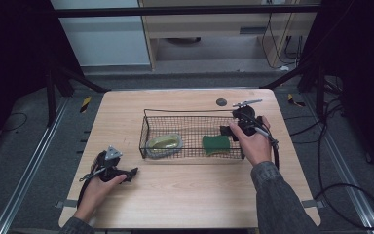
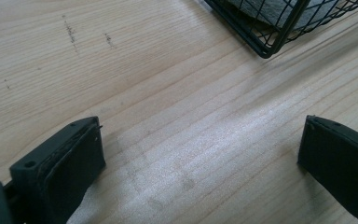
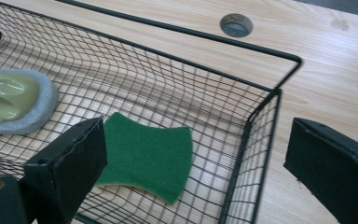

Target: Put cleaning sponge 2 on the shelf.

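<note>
The green scouring sponge (image 3: 144,156) lies flat on the floor of the black wire basket (image 1: 143,127), in its right-hand end, close to the corner nearest the person's right side. The right gripper (image 1: 233,130) hangs just over that end wall, jaws spread wide with nothing between them; in the right gripper view the sponge sits ahead and toward the left jaw, while the right jaw stands outside the basket's end wall. The sponge's long axis runs roughly along the basket's length, its waisted sides facing the long walls.

At the basket's left end rests a second sponge with a grey pad and a pale green top (image 1: 164,144), well apart from the scouring one.

The left gripper (image 1: 134,172) rests low on the table (image 1: 185,195) near its front left corner, jaws likewise apart and empty, the basket's near corner just ahead of it. The right hand is plainly the nearer to the green sponge, so any pick would likely fall to it, coming down inside the end wall.
</note>
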